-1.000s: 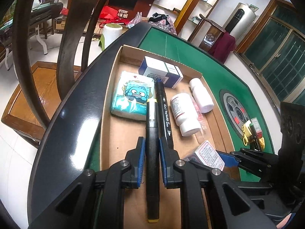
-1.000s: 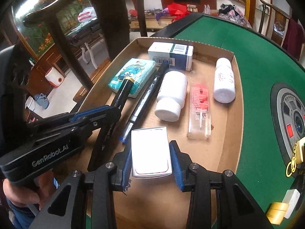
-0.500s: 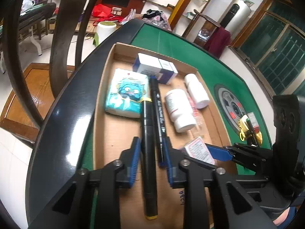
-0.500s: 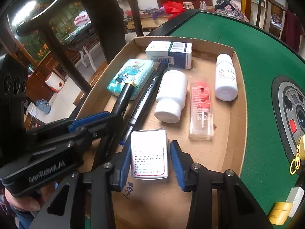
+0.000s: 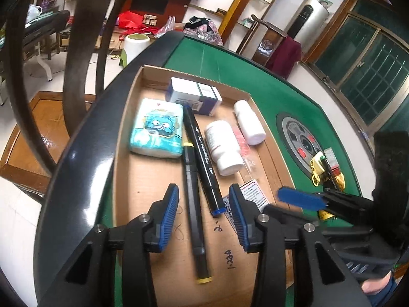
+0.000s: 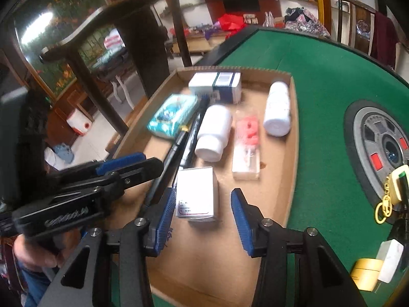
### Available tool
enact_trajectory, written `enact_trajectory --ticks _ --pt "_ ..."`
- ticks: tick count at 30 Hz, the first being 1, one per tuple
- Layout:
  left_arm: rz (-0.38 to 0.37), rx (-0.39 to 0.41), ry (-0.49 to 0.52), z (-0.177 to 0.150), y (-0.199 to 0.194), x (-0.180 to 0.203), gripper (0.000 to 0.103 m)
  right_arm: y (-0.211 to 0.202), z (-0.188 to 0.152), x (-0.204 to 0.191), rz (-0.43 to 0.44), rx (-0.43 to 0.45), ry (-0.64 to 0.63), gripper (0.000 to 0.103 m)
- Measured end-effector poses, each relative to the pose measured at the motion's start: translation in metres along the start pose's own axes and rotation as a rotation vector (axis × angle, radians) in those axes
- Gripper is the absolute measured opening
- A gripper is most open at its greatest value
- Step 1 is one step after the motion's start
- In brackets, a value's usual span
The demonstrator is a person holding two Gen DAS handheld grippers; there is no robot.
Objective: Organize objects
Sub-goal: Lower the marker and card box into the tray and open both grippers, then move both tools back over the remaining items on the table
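Both jaws opening since before: left gripper (image 5: pixel 203 216) freeing yellow-tipped marker (image 5: pixel 193 204), right gripper (image 6: pixel 203 221) freeing white box (image 6: pixel 196 194); I'm lifting straight off.

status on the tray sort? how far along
Mostly done: tissue pack, blue-white box, two white bottles and both markers lie in the cardboard tray. In hand: nothing. Left gripper is opening over the yellow-tipped marker; right gripper is opening around the small white box. Left: a few items on the green table.
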State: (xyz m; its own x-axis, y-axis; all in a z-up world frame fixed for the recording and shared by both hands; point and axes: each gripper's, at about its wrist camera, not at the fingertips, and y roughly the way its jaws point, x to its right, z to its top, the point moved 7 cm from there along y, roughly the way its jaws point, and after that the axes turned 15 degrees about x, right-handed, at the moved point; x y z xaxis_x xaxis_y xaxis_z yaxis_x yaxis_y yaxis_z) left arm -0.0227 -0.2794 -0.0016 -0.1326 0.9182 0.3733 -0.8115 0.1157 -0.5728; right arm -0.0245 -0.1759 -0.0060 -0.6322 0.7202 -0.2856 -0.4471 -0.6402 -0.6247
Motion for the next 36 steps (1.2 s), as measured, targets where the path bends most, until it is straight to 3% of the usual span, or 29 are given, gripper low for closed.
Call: enact_trajectory --ticks 6,16,21,23,25,28,36 --pt "0.011 0.019 0.017 -0.002 -0.013 0.007 0.043 -0.025 0.01 0.015 0.035 0.058 0.064 0.056" --pt "0.006 0.011 0.083 -0.015 -0.013 0.041 0.044 -0.043 0.0 0.036 0.058 0.063 0.105 0.059" --pt "-0.06 0.0 0.15 -0.024 -0.011 0.088 0.045 -0.086 0.001 0.066 0.033 0.148 0.097 0.065" --pt "-0.095 -0.018 0.199 -0.032 -0.008 0.113 0.049 -0.109 0.001 0.084 -0.002 0.2 0.085 0.069" --pt "-0.126 -0.047 0.244 -0.041 -0.001 0.14 0.06 -0.131 0.0 0.109 -0.05 0.249 0.083 0.076" --pt "-0.17 -0.083 0.282 -0.056 0.014 0.179 0.062 -0.156 -0.009 0.152 -0.084 0.304 0.166 0.077" --pt "-0.166 -0.188 0.331 -0.092 0.064 0.239 0.062 -0.171 -0.035 0.214 -0.08 0.297 0.36 0.077"
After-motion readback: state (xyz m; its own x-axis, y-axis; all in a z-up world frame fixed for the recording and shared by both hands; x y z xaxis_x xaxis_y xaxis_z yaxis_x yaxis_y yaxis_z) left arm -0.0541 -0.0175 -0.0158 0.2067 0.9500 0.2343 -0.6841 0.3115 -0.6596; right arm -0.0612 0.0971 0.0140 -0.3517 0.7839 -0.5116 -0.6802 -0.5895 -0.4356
